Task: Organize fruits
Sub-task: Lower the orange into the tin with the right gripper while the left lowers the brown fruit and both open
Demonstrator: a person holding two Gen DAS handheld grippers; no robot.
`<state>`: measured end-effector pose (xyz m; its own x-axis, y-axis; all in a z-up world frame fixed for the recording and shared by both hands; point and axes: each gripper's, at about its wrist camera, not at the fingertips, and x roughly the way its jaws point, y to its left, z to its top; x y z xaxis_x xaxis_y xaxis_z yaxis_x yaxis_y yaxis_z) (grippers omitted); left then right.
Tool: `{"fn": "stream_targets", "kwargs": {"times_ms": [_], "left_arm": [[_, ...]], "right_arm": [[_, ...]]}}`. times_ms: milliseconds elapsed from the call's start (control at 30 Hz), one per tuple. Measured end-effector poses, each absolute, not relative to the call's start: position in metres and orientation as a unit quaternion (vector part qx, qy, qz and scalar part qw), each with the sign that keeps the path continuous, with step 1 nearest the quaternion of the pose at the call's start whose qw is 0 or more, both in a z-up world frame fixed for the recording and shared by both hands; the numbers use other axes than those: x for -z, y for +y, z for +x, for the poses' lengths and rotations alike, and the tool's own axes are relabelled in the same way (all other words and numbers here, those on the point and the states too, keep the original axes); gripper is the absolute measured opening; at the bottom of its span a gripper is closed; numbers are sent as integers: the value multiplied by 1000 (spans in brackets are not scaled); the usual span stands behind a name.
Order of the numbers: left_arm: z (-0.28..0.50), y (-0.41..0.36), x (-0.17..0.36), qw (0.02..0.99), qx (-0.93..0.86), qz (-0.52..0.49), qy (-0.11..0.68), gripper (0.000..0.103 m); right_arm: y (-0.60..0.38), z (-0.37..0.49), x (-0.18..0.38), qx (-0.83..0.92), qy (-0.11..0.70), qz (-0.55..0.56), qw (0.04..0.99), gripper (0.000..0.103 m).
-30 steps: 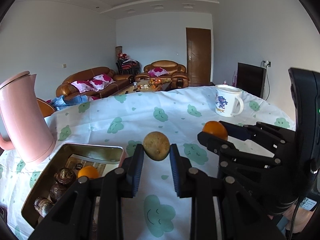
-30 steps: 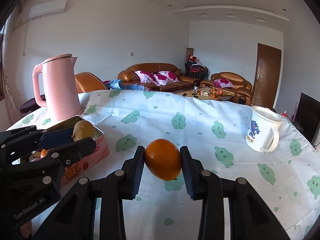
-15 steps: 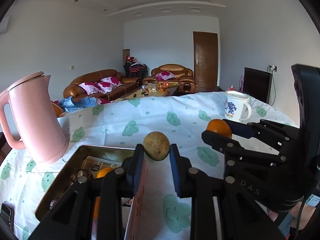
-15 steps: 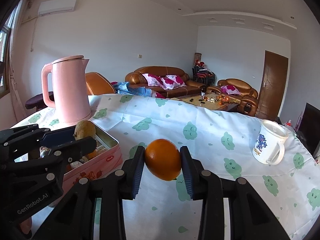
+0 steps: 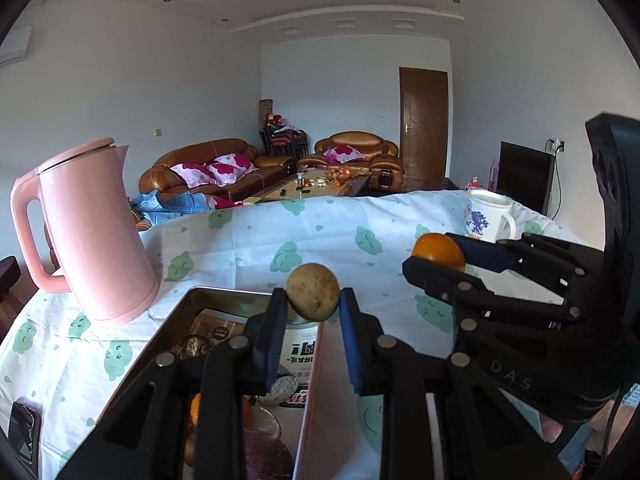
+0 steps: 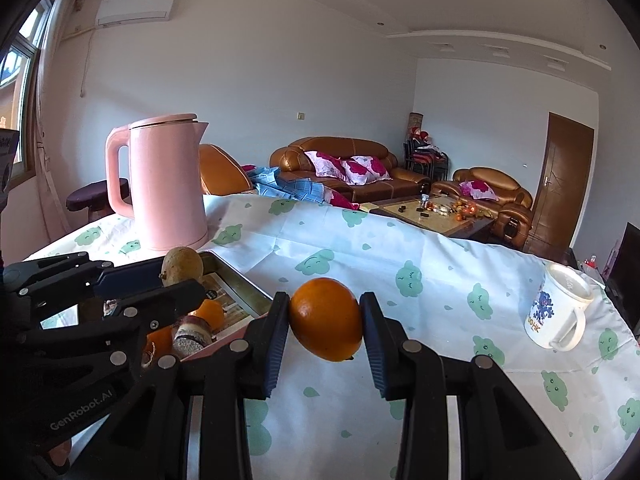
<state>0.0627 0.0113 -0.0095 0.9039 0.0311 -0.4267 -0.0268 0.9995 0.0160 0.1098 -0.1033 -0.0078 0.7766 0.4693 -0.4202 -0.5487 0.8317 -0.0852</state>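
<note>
The left gripper (image 5: 313, 310) has its fingers closed on a brown fruit (image 5: 313, 297), held in the air over the right edge of the tin (image 5: 224, 296). The tin sits on the table (image 5: 320, 232) and holds oranges and dark fruits. The right gripper (image 6: 325, 320) pinches an orange (image 6: 326, 319) between its fingers, above the table at 3 o'clock of the tin. A pink kettle (image 5: 92, 232) stands at 10 o'clock of the tin; a mug (image 6: 558, 312) stands well apart at 3 o'clock.
</note>
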Motion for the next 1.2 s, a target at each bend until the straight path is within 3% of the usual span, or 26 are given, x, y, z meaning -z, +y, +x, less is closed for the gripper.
{"fn": "stream_targets", "kwargs": {"times_ms": [1200], "left_arm": [[37, 91, 17, 965, -92, -12, 243, 27]], "right_arm": [[-27, 88, 0, -345, 186, -136, 910, 38]]}}
